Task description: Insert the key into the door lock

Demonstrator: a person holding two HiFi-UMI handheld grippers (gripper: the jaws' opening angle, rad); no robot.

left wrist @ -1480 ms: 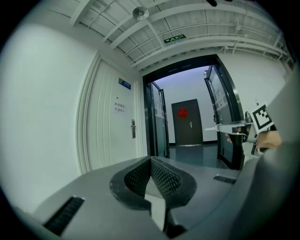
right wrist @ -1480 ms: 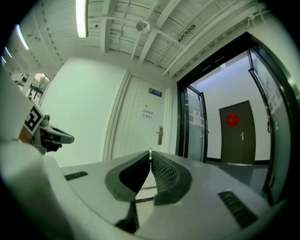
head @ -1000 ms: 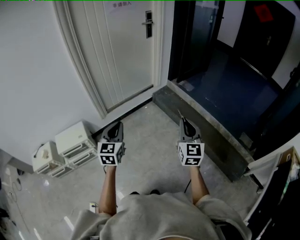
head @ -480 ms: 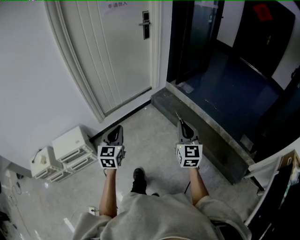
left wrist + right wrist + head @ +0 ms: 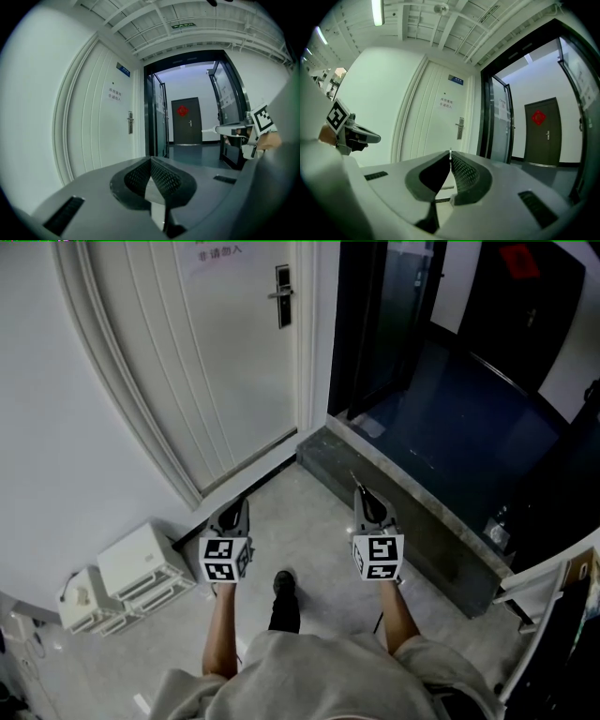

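- The right gripper [image 5: 450, 160] has its fingers pinched on the key [image 5: 450, 152], with only the thin tip showing; the left gripper [image 5: 150, 161] is closed and empty.
- The key looks light, stiff and slippery, so it is best gripped at the bow.
- The door lock [image 5: 281, 294] is well ahead.

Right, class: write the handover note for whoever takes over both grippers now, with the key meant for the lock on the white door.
Left gripper: jaws together, nothing between them.
Right gripper: shut on the key; only a thin metal tip shows past the jaws.
Door lock: on the closed white door, ahead of both grippers and well apart from them.
Done: key is in grip.
Left: close in on the door, line the key up with the lock, insert it.
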